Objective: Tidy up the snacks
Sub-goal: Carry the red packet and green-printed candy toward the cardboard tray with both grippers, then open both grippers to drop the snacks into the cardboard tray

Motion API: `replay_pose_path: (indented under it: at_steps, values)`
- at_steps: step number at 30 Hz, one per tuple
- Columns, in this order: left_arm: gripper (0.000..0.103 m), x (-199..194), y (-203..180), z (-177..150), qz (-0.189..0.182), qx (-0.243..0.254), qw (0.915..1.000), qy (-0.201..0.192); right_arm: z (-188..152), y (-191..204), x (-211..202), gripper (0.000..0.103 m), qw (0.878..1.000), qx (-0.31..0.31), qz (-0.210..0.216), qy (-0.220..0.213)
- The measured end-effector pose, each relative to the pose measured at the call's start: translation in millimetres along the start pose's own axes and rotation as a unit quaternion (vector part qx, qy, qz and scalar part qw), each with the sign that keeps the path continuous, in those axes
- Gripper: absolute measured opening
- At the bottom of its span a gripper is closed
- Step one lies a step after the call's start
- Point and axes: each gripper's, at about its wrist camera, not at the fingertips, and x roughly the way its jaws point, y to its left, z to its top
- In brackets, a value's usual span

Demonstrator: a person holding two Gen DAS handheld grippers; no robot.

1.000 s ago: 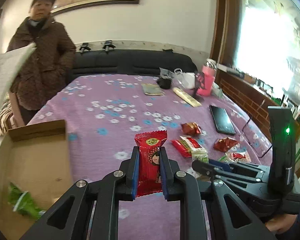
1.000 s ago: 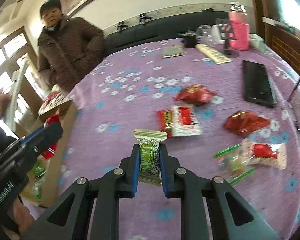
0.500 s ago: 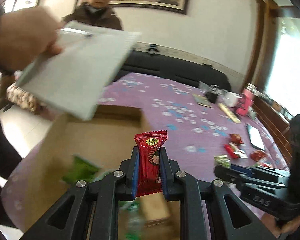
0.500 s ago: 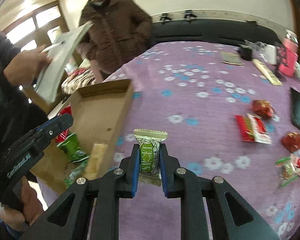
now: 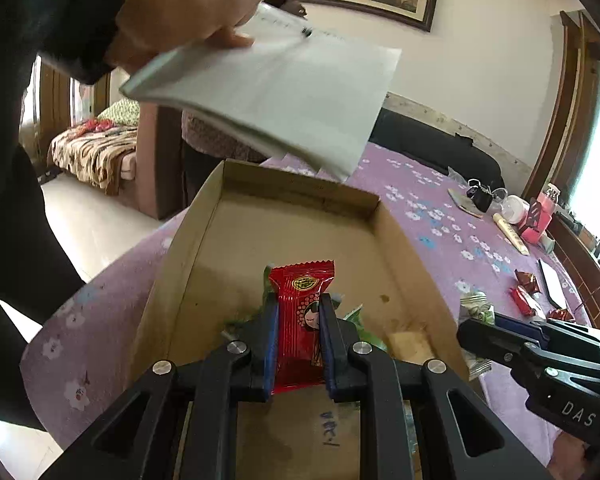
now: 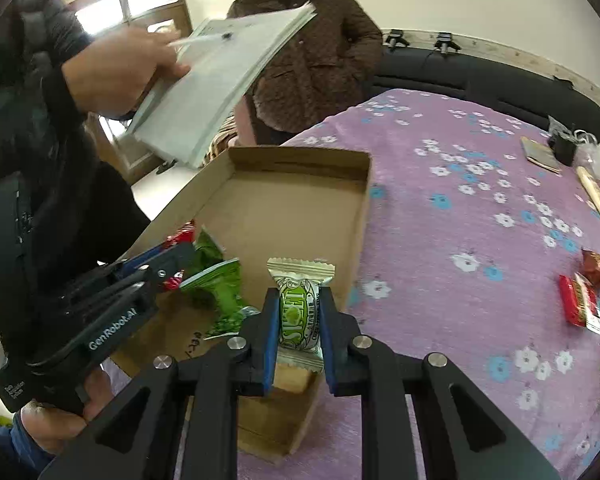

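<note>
- The left gripper [image 5: 298, 338] has its fingers [image 5: 269, 340] clamped on a red snack packet [image 5: 300, 312], which stands upright between the blue pads with its crimped top edge above the fingertips.
- Directly beyond and below the left fingers lies an open cardboard box [image 5: 204, 240]; the red snack packet is held over the box floor.
- Green wrappers [image 5: 360, 320] and a pale bar [image 5: 410, 344] lie on the box floor, just beside the left fingertips on their right side.
- The right gripper [image 6: 298, 338] has its fingers [image 6: 327, 340] clamped on a green-and-white snack packet [image 6: 300, 308], held upright, its crimped top above the fingertips.
- The right fingers sit at the near right wall of the cardboard box; the packet is at about that wall, and whether it is inside the wall cannot be told.
- In the right wrist view, the left gripper is to the left of the right fingers, over the box.
- More loose snacks [image 6: 580, 300] lie on the purple flowered bedspread [image 6: 460, 240], well to the right of the right fingers.
- A hand [image 6: 116, 72] holds a stack of papers [image 6: 220, 84] above the far left corner of the box.
- A person in a brown jacket [image 6: 312, 60] stands beyond the box.
</note>
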Motion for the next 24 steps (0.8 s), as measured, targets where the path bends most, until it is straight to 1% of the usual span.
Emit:
replay_pose_path:
  at_steps: [5,11,19,22,23,24]
  values:
    - [0.018,0,1,-1,-0.006,0.008,0.9999,-0.009,-2,6,14,0.018,1.000,-0.010,0.008,0.010]
    - [0.019,2,-4,-6,-0.004,0.031,0.9992,-0.024,-7,7,24,0.018,1.000,-0.015,0.011,0.008]
    - [0.019,2,-6,-6,-0.023,0.043,0.9986,-0.019,-15,3,33,0.018,1.000,-0.006,0.021,0.017]
    - [0.019,1,-9,-7,-0.024,0.051,0.9982,-0.020,-14,0,33,0.018,0.999,0.000,0.029,0.014]
    - [0.020,1,-10,-7,-0.025,0.053,0.9981,-0.020,-15,-2,33,0.018,0.999,0.003,0.031,0.014]
    - [0.022,1,-11,-8,-0.026,0.055,0.9980,-0.020,-15,-3,32,0.018,0.999,0.006,0.037,0.014]
